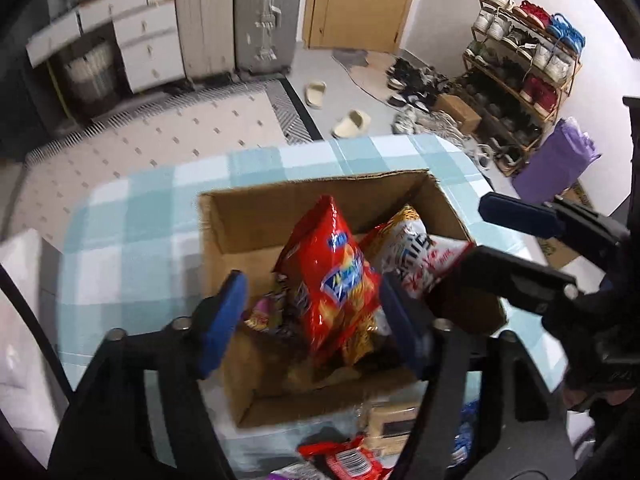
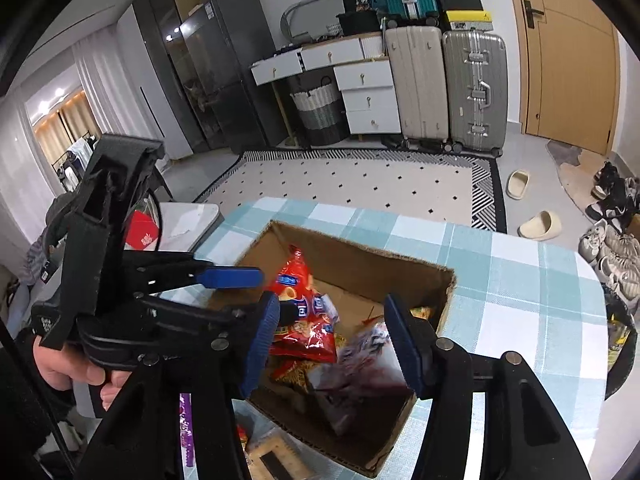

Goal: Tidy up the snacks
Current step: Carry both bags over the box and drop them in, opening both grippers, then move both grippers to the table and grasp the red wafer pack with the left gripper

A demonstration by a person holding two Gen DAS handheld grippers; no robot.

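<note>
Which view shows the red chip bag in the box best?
The left wrist view: the red chip bag stands upright in the cardboard box, front print facing the camera. The right wrist view catches it partly behind a claw finger.

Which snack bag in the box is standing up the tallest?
The red chip bag with the blue logo; the white-and-red bag beside it sits lower.

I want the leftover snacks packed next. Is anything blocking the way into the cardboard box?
Nothing visible covers the cardboard box; its top is open. The red chip bag stands upright inside beside the white snack bag, and both open claws, left and right, hang over it.
</note>
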